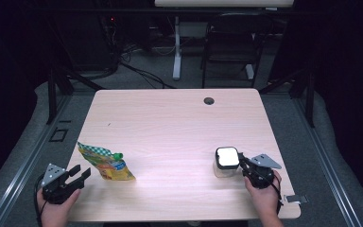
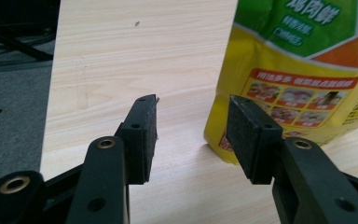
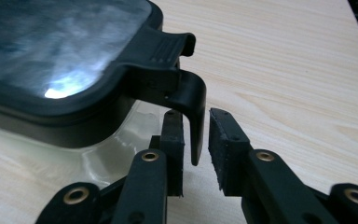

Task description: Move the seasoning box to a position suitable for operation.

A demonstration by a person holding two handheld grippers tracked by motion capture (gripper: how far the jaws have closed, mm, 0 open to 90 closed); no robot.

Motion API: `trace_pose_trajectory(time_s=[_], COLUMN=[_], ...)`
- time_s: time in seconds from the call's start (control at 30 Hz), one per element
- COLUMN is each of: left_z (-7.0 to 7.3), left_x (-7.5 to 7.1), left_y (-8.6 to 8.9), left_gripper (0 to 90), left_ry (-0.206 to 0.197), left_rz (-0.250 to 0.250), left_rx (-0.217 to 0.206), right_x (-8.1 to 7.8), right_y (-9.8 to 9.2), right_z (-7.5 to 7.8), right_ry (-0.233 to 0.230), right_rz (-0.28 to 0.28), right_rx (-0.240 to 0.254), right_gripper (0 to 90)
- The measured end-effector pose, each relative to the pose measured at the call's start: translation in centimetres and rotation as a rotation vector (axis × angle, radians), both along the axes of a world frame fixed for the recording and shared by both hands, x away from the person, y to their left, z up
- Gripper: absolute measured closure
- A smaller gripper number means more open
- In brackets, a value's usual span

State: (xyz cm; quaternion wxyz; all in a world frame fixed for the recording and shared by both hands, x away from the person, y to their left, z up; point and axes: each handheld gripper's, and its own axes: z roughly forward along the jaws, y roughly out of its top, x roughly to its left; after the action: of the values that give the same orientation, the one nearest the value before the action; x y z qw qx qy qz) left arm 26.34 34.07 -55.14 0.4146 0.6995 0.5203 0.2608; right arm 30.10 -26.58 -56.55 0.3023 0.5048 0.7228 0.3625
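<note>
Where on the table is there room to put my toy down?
The whole far half of the table is bare, back to the small round hole. The middle is free too, between the yellow pouch and the clear container with the dark lid. It's crowded beside those two, where the left gripper and right gripper work.

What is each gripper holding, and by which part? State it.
The left gripper holds nothing; it stands open beside the yellow seasoning pouch. The right gripper has its fingers around the black latch tab of the clear container's lid, not fully clamped.
</note>
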Motion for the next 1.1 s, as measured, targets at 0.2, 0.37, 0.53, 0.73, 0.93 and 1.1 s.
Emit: trace_pose_trajectory(time_s=[0.2,0.37,0.53,0.73,0.93,1.1], left_z=[0.0,0.0,0.0,0.0,0.0,-0.1], left_x=[0.0,0.1,0.0,0.1,0.1,0.1], left_y=[0.5,0.4,0.1,0.1,0.2,0.2], left_gripper=[55.2,55.1,55.1,55.1,55.0,55.3], left_ry=[0.005,0.011,0.004,0.004,0.002,0.008], left_rz=[0.022,0.026,0.013,0.013,0.016,0.012], left_rx=[-0.02,-0.018,0.002,-0.001,-0.003,-0.003], right_x=[0.2,0.2,0.0,-0.3,-1.0,-1.8], right_y=[0.2,0.6,0.9,1.5,3.4,5.9], right_z=[-0.3,-0.2,-0.1,-0.1,0.3,0.8], right_ry=[-0.007,-0.011,-0.008,0.005,0.01,-0.012], right_rz=[-0.021,-0.026,-0.017,-0.001,0.064,0.149], right_rx=[0.015,-0.014,0.003,0.018,0.051,0.026], right_gripper=[82.4,84.3,85.5,85.5,86.3,86.2])
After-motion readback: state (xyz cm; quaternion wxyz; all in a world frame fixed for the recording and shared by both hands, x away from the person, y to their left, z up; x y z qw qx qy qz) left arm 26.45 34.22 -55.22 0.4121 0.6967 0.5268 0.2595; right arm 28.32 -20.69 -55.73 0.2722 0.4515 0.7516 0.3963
